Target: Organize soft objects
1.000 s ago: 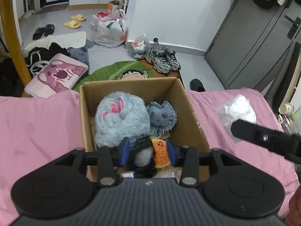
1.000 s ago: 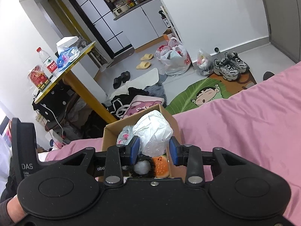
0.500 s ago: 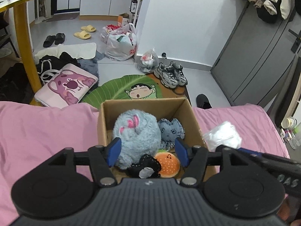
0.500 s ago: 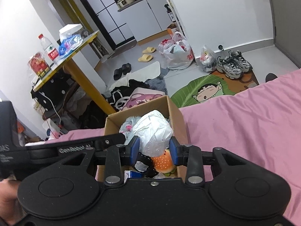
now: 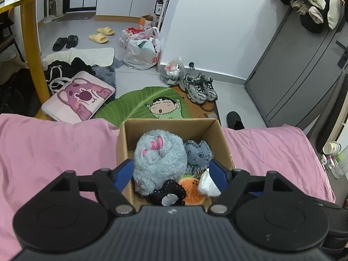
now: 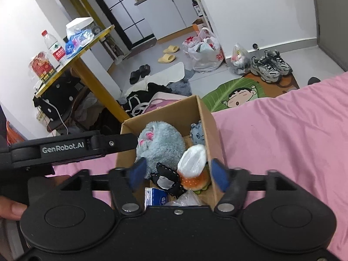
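**White bundle lands in the box; both grippers empty above it**

The pink bed (image 5: 47,152) fills the lower part of both views, with the cardboard box (image 6: 206,126) sitting on it at the edge toward the floor. Inside, the big grey-blue plush (image 6: 161,145) takes up the left half, a smaller blue plush (image 5: 198,154) sits against the far right corner, and an orange burger-shaped toy (image 6: 195,179) and a black fabric piece (image 6: 167,178) lie at the near side. The white crinkled bundle (image 6: 193,156) rests on top of the burger toy, against the right wall of the box.

The right gripper (image 6: 177,174) hovers over the box's near rim with its blue fingers (image 6: 218,174) spread wide on either side of the bundle, touching nothing. The left gripper (image 5: 171,173) also hangs above the box, fingers wide apart and empty.

The placing step looks finished: the bundle is in the box and free. No soft item is visible on the bed, so the next move probably calls for lifting both grippers clear of the box and looking for anything left to collect.
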`<act>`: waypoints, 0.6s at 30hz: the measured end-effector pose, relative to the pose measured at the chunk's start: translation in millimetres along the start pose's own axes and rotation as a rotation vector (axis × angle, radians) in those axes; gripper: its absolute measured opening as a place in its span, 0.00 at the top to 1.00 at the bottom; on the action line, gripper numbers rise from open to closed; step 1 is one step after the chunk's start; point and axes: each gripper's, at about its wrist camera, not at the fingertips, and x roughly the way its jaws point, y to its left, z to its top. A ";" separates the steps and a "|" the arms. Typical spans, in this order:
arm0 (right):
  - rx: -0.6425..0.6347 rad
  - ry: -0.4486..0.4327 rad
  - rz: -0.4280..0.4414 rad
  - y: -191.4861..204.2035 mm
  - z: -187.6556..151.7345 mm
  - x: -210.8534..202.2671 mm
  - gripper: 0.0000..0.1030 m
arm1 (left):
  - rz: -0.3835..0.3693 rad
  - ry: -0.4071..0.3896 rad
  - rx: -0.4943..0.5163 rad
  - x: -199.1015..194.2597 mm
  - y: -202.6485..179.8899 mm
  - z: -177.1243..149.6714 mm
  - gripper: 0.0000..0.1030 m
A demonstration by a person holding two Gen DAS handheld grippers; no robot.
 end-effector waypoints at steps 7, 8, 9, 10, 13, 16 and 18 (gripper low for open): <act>0.000 -0.013 -0.023 -11.3 3.4 -18.1 0.09 | 0.043 0.001 0.000 -12.1 -5.7 -8.2 0.22; -0.002 -0.014 -0.031 -12.1 4.1 -20.7 0.08 | 0.044 0.001 -0.001 -14.7 -6.4 -9.7 0.21; -0.004 -0.014 -0.036 -13.7 4.6 -23.4 0.08 | 0.048 -0.003 -0.001 -17.7 -7.0 -10.8 0.18; -0.006 -0.012 -0.039 -15.6 5.2 -26.2 0.08 | 0.052 -0.008 0.001 -21.1 -8.0 -12.7 0.17; -0.008 -0.020 -0.039 -20.8 6.6 -37.0 0.05 | 0.056 -0.012 0.009 -31.0 -10.8 -18.9 0.10; -0.021 -0.032 -0.037 -24.0 8.6 -49.6 0.00 | 0.056 -0.011 0.007 -41.8 -11.6 -24.8 0.07; -0.033 -0.023 -0.032 -27.6 10.3 -56.8 0.00 | 0.063 -0.015 0.008 -50.2 -11.8 -27.8 0.03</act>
